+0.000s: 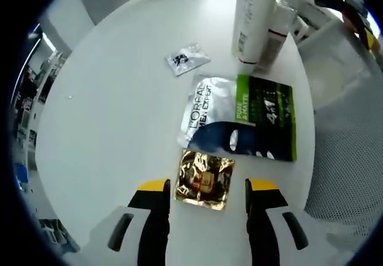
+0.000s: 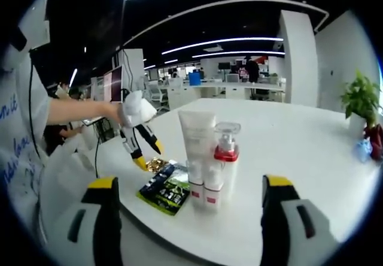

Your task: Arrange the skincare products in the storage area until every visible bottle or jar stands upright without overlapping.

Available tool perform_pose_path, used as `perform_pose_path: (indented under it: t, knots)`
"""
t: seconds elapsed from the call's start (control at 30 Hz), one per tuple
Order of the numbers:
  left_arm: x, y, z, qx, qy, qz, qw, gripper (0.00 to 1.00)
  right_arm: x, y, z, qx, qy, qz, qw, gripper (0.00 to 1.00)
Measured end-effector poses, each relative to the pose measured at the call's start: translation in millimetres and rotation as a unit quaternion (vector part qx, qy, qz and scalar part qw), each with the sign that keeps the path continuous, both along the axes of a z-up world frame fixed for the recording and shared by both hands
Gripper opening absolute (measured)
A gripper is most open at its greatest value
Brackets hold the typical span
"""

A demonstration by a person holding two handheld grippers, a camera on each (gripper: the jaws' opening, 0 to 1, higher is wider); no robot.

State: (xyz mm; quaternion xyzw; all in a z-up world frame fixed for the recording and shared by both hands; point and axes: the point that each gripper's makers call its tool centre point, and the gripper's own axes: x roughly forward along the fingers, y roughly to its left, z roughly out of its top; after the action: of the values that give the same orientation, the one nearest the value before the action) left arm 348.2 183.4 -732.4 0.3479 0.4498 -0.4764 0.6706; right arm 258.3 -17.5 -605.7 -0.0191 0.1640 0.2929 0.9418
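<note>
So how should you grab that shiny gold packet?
The gold packet lies flat on the table, so probably pinch its two side edges from straight above. The left hand-held gripper already hangs open, one jaw to each side.

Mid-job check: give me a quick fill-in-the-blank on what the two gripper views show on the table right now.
1. The left gripper hovers open over a shiny ____ sachet.
2. The green and black pack lies ____ on the white table.
3. The pump bottle has a ____ collar.
4. The tall white tube stands ____ beside that pump bottle.

Missing words: gold; flat; red; upright
</note>
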Motion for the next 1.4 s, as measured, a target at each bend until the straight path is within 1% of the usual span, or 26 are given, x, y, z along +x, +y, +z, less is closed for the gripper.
perform_pose_path:
  t: [0.1,0.17,0.3,0.43,0.53,0.6,0.67,0.77,0.83,0.9,1.03,1.13,1.17,1.2,1.23,1.3,1.37,1.4]
  knots:
    - [-3.3,-2,7.9,-0.014,-0.009,0.013,0.9998,0.51,0,-1,1.2,0.005,-0.001,-0.004,1.0,1.0]
    - [-6.1,-5,14.3,-0.027,-0.017,0.022,0.9993,0.54,-1,1,2.8,0.006,-0.007,0.003,1.0,1.0]
    - [-8.7,-10,25.3,-0.05,-0.043,0.031,0.9973,0.61,-1,2,2.5,0.004,-0.007,0.006,0.9999,1.0]
    - [-16.5,-11,32.3,-0.062,-0.054,0.04,0.9958,0.65,0,0,4.1,0.007,-0.012,0.001,0.9999,1.0]
    - [-23.2,-11,39.3,-0.077,-0.067,0.053,0.9933,0.68,0,-1,4.4,0.006,-0.015,-0.001,0.9999,1.0]
    - [-27.2,-10,42.3,-0.085,-0.07,0.069,0.9915,0.69,0,-1,4.4,0.008,-0.014,-0.001,0.9999,1.0]
    - [-30.6,-12,45.4,-0.099,-0.083,0.078,0.9885,0.7,0,-1,4.8,0.009,-0.014,-0.001,0.9999,1.0]
    - [-38.2,-12,46.9,-0.108,-0.088,0.091,0.986,0.74,-1,-1,5.1,0.007,-0.017,0.0,0.9998,1.0]
    - [-43.8,-11,49.6,-0.113,-0.093,0.096,0.9847,0.75,1,-4,4.6,0.004,-0.017,-0.007,0.9998,1.0]
    - [-47.4,-8,53.6,-0.117,-0.097,0.108,0.9826,0.75,1,-5,3.8,-0.004,-0.02,-0.009,0.9998,1.0]
    - [-51.8,-4,64.7,-0.142,-0.116,0.141,0.9729,0.78,0,-3,2.4,-0.01,-0.019,-0.003,0.9998,1.0]
    - [-56.9,-3,72.5,-0.157,-0.131,0.148,0.9676,0.81,0,-4,4.0,0.005,-0.015,-0.003,0.9999,1.0]
    - [-58.2,-3,75.4,-0.166,-0.136,0.154,0.9646,0.82,0,-4,3.6,0.006,-0.014,-0.003,0.9999,1.0]
    - [-60.6,-4,76.9,-0.172,-0.135,0.155,0.9635,0.83,0,-4,2.7,0.003,-0.013,-0.003,0.9999,1.0]
    - [-63.7,-5,79.5,-0.184,-0.134,0.159,0.9607,0.83,0,-4,1.5,-0.003,-0.012,-0.003,0.9999,1.0]
    - [-63.1,-4,84.1,-0.196,-0.148,0.174,0.9536,0.83,0,-3,0.4,-0.013,-0.015,0.0,0.9998,1.0]
    - [-66.7,-4,90.1,-0.212,-0.158,0.178,0.9478,0.86,1,-5,0.0,-0.015,-0.014,-0.003,0.9998,1.0]
    - [-67.4,-2,93.8,-0.22,-0.165,0.189,0.9425,0.87,1,-5,0.0,-0.013,-0.014,-0.004,0.9998,1.0]
